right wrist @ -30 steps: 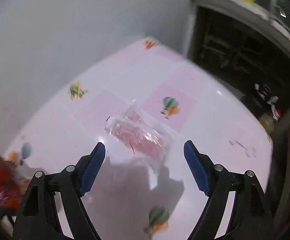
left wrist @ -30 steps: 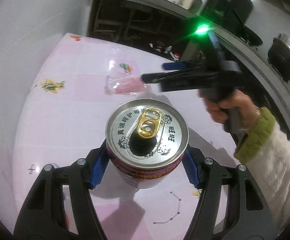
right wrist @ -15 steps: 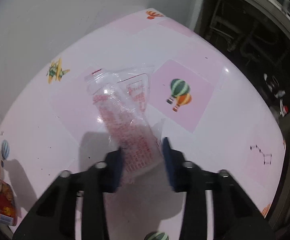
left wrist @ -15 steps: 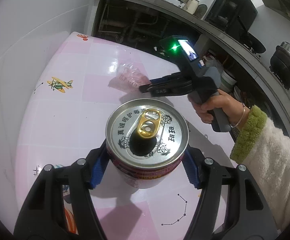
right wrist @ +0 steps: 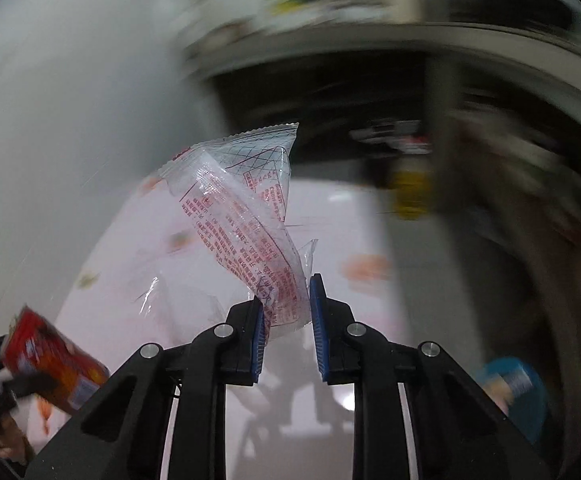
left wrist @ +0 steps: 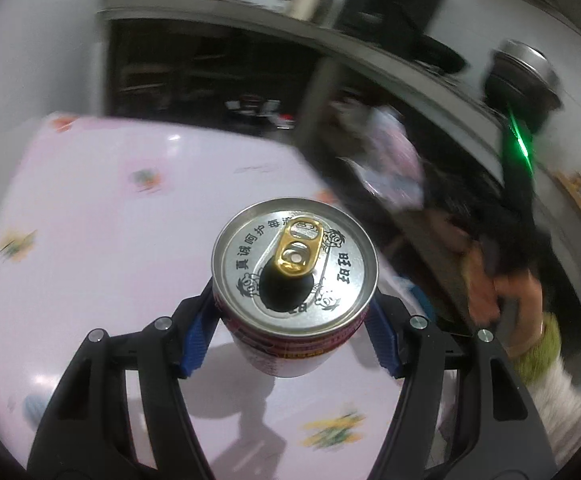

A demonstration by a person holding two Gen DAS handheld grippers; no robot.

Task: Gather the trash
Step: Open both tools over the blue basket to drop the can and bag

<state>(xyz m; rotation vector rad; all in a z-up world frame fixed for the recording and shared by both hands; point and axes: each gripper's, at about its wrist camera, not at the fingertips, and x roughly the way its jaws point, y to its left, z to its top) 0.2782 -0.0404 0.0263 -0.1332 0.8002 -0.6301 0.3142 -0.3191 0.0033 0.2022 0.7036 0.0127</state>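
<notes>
An opened drink can, silver top with a gold tab, stands upright between the blue pads of my left gripper, which is shut on it above the pink table. In the right wrist view my right gripper has its jaws closing on a clear plastic wrapper with red print. The wrapper hangs free above the table with its lower end pinched between the pads. The can's red side shows at lower left there. In the left wrist view the wrapper is a blur past the table's right edge, above the hand.
A white wall borders the table on the left. Behind it runs a dark counter with a pot and open shelving beneath. A blue object lies low at the right, off the table. A fluffy sleeve is at lower right.
My right gripper shut on the wrapper, lifted it off the table and swung it right, beyond the table's edge. My left gripper shifted with the can still in it.
</notes>
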